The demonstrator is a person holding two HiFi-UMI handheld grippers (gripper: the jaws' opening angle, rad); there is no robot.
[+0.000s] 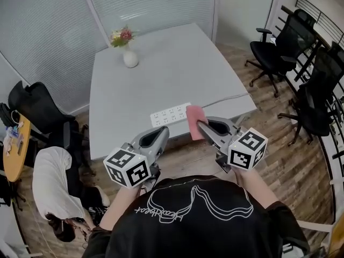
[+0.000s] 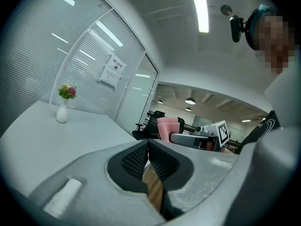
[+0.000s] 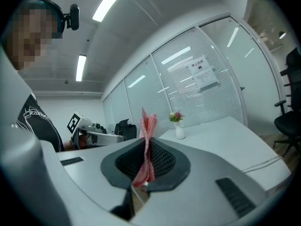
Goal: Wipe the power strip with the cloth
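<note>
Right gripper (image 1: 201,124) jaws clamped pink cloth (image 1: 193,116) (soft, limp, probably light) over near edge of table (image 1: 161,63). Left gripper (image 1: 163,129) jaws together, empty. Power strip (image 1: 170,115) lay flat just left of cloth; likely rigid, might slide, best steadied at left end.

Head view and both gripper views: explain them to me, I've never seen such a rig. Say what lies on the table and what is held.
No robot here: a person holds a two-jaw gripper in each hand. The head view looks down from the person's head at the left gripper and right gripper; the marker cubes are parts of them. Each gripper view comes from a camera riding on that gripper, looking along its jaws. On the table are a white power strip and, farther off, a vase of flowers. The right jaws are shut on a pink cloth; the left jaws are shut on nothing.
</note>
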